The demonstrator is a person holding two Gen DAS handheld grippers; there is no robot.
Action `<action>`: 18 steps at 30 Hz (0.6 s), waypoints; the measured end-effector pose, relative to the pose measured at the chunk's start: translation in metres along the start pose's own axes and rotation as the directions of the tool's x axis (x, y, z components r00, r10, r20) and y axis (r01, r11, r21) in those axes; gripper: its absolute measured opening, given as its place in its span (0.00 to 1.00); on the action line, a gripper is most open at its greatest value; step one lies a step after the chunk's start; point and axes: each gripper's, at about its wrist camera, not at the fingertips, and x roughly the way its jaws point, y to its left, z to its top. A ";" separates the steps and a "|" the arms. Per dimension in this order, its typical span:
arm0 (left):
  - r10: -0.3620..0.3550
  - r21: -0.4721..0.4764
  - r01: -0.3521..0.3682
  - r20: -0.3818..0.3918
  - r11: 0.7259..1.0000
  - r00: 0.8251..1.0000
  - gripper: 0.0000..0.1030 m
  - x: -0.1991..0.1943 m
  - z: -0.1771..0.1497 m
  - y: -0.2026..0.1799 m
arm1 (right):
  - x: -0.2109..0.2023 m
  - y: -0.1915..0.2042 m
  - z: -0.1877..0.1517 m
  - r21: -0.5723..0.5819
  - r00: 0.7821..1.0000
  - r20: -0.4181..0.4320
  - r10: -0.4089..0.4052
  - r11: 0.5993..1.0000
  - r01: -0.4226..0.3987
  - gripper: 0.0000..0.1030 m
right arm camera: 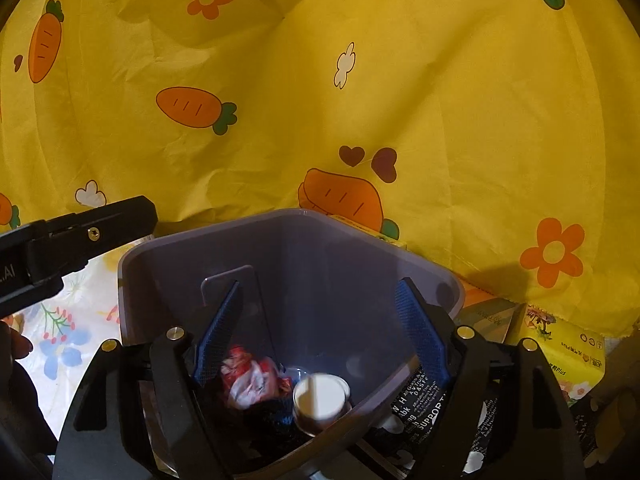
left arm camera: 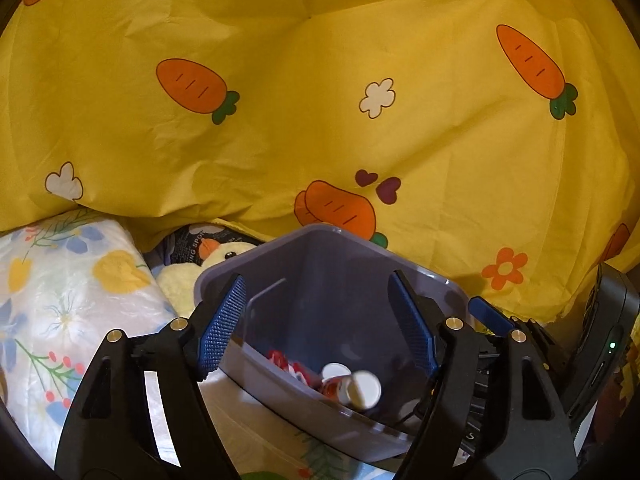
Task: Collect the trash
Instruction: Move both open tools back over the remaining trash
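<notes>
Hard to read what lies under the blurred white cup [right arm camera: 320,394] at the bottom of the bin [right arm camera: 288,256]: something dark, beside a crumpled red-and-white wrapper [right arm camera: 250,380]. Cut off at the lower edge, the bin's near wall. Half hidden under the yellow carrot-print sheet [left arm camera: 320,100], a plush duck [left arm camera: 216,264] just beside the bin's far-left corner. Left of that, a floral pillow [left arm camera: 72,280]; right of the bin, a yellow tissue pack [right arm camera: 568,348] and black printed packaging [right arm camera: 420,404], partly covered by the gripper. Left gripper [left arm camera: 320,324] wide open, empty, hanging over the bin. Right gripper [right arm camera: 320,332] likewise spread wide, holding nothing, fingers framing the trash below.
</notes>
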 end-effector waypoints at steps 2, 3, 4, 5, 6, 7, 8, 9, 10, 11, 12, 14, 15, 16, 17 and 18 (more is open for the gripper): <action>0.007 -0.014 -0.007 -0.004 1.000 1.000 0.72 -0.001 0.000 0.004 | 0.000 0.001 -0.001 0.001 1.000 -0.003 0.000 1.000 0.000 0.74; 0.011 -0.017 -0.012 -0.005 1.000 1.000 0.72 -0.002 -0.001 0.006 | 0.000 0.002 -0.001 0.001 1.000 -0.004 -0.001 1.000 0.001 0.74; 0.013 -0.019 -0.014 -0.006 1.000 1.000 0.72 -0.002 -0.001 0.007 | -0.001 0.002 -0.001 0.001 1.000 -0.005 0.000 1.000 0.000 0.74; 0.014 -0.023 -0.015 -0.008 1.000 1.000 0.72 -0.003 -0.001 0.007 | -0.001 0.002 -0.001 0.001 1.000 -0.006 0.002 1.000 -0.002 0.74; 0.013 -0.026 -0.014 -0.011 1.000 1.000 0.73 -0.003 -0.002 0.008 | -0.001 0.002 -0.001 0.002 1.000 -0.005 0.002 1.000 -0.002 0.74; 0.015 -0.029 -0.015 -0.013 0.999 1.000 0.73 -0.004 -0.002 0.008 | -0.002 0.003 0.000 0.002 1.000 -0.004 0.001 1.000 -0.001 0.74; 0.016 -0.029 -0.017 -0.012 0.999 1.000 0.73 -0.005 -0.002 0.008 | -0.002 0.003 0.000 0.001 1.000 -0.003 0.001 1.000 -0.001 0.74; 0.016 -0.029 -0.016 -0.010 0.999 1.000 0.73 -0.006 -0.002 0.008 | -0.003 0.003 0.000 0.002 1.000 -0.003 0.002 1.000 -0.002 0.74; 0.016 -0.030 -0.016 -0.011 0.999 1.000 0.73 -0.006 -0.002 0.008 | -0.003 0.003 0.000 0.002 1.000 -0.003 0.002 1.000 -0.002 0.74; 0.016 -0.031 -0.016 -0.011 0.999 1.000 0.73 -0.006 -0.002 0.008 | -0.003 0.003 0.000 0.001 1.000 -0.003 0.003 1.000 -0.003 0.74; 0.015 -0.032 -0.015 -0.011 0.999 1.000 0.73 -0.007 -0.003 0.008 | -0.003 0.003 0.000 0.002 1.000 -0.003 0.004 1.000 -0.004 0.74; 0.018 -0.029 -0.019 -0.011 0.999 1.000 0.73 -0.010 -0.004 0.008 | -0.003 0.003 0.000 0.003 1.000 -0.003 0.002 1.000 -0.002 0.74; 0.020 -0.029 -0.020 -0.011 0.999 1.000 0.73 -0.011 -0.005 0.008 | -0.004 0.003 0.001 0.002 1.000 -0.002 0.001 1.000 -0.001 0.74; 0.022 -0.028 -0.022 -0.012 0.999 1.000 0.73 -0.013 -0.006 0.009 | -0.006 0.004 0.001 0.003 1.000 -0.003 0.000 1.000 0.000 0.74; 0.025 -0.027 -0.025 -0.013 0.999 1.000 0.73 -0.015 -0.007 0.009 | -0.008 0.004 0.000 0.005 1.000 -0.004 -0.002 1.000 0.002 0.74; 0.031 -0.026 -0.031 -0.012 0.999 0.999 0.74 -0.017 -0.009 0.010 | -0.011 0.004 0.000 0.008 1.000 -0.003 -0.002 1.000 0.002 0.74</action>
